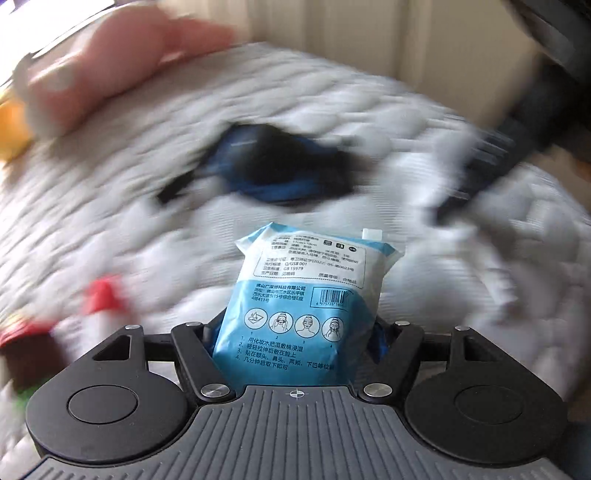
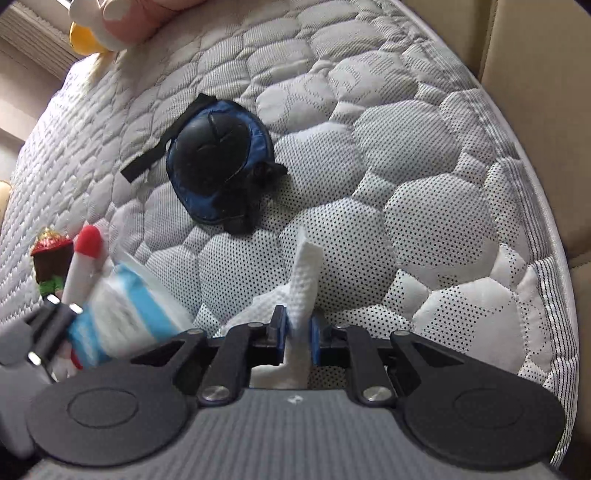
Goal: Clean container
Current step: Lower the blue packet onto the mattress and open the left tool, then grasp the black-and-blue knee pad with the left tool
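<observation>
My left gripper (image 1: 295, 332) is shut on a blue and white packet of cotton pads (image 1: 306, 288) and holds it upright above the mattress. The packet also shows in the right wrist view (image 2: 122, 314), blurred, at the lower left with the left gripper's fingers (image 2: 48, 325). My right gripper (image 2: 298, 332) is shut on a white paper towel (image 2: 304, 273) that sticks up between its blue pads. A round blue and black object with a strap (image 2: 218, 162) lies on the mattress ahead; it also shows in the left wrist view (image 1: 273, 166), blurred.
The quilted white and grey mattress (image 2: 424, 184) fills both views, its edge at the right by beige panels. A red-capped white bottle (image 2: 83, 262) and a small red-topped figure (image 2: 51, 258) stand at left. A pink and white plush toy (image 2: 122, 18) lies at the far end.
</observation>
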